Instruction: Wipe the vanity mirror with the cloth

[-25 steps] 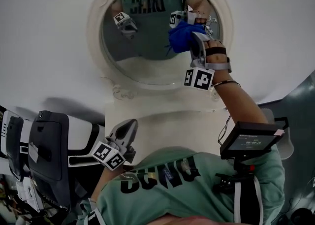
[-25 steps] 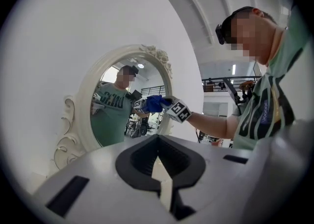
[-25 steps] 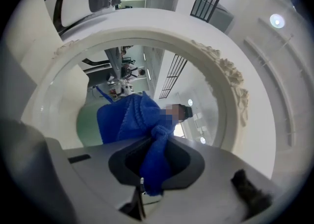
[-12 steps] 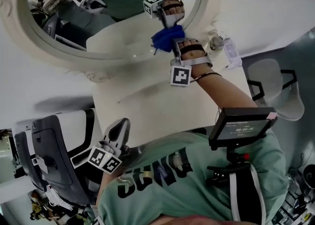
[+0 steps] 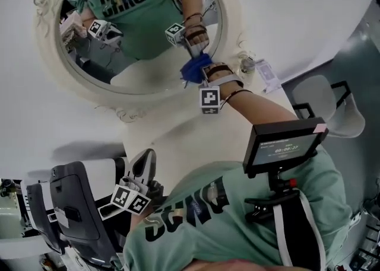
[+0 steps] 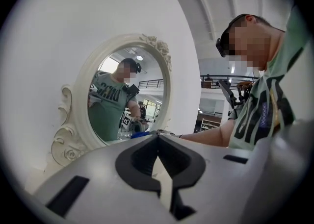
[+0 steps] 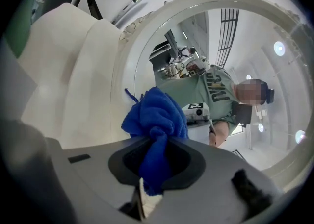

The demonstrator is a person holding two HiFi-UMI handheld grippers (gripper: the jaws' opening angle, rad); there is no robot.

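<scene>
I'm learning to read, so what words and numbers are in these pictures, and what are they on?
"00:00:27", as best it reads: on the small screen.
Big dark letters on the green shirt: upside down, I cannot read them surely.
Print on the small tag: too small.
Marker cubes on the left claw and right claw: patterns, no words.
Blue cloth in the right claw: no print.

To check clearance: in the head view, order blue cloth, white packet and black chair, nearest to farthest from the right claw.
1. Blue cloth, gripped in the right claw.
2. White packet, on the tabletop, right.
3. Black chair, lower left.
</scene>
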